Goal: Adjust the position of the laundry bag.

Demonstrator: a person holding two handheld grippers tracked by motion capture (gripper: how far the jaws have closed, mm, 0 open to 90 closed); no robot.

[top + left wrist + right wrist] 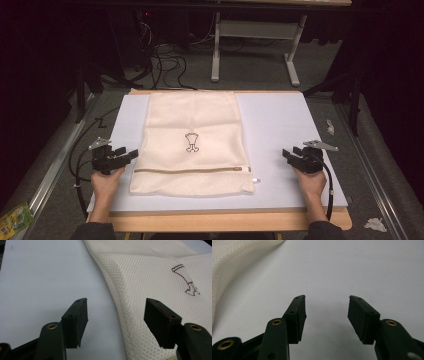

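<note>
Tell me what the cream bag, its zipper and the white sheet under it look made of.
Mesh laundry bag: cream synthetic-looking mesh, matte; the left gripper view shows a fine honeycomb weave and a padded edge. Zipper: tan tape with a whitish pull, likely plastic, too small to confirm. White sheet: smooth, matte, flat; could be board or plastic, over a wooden tabletop.

One cream mesh laundry bag lies at the middle of the white board, which serves as landmark. The bag bears one dark printed emblem and one zipper near its edge closest to the person. Two hand-held grippers rest over the board: the left gripper at its left edge, the right gripper toward its right edge; each has two black jaws, four in all. Two hands hold them. Beyond the board's far edge stands one pale table frame.
</note>
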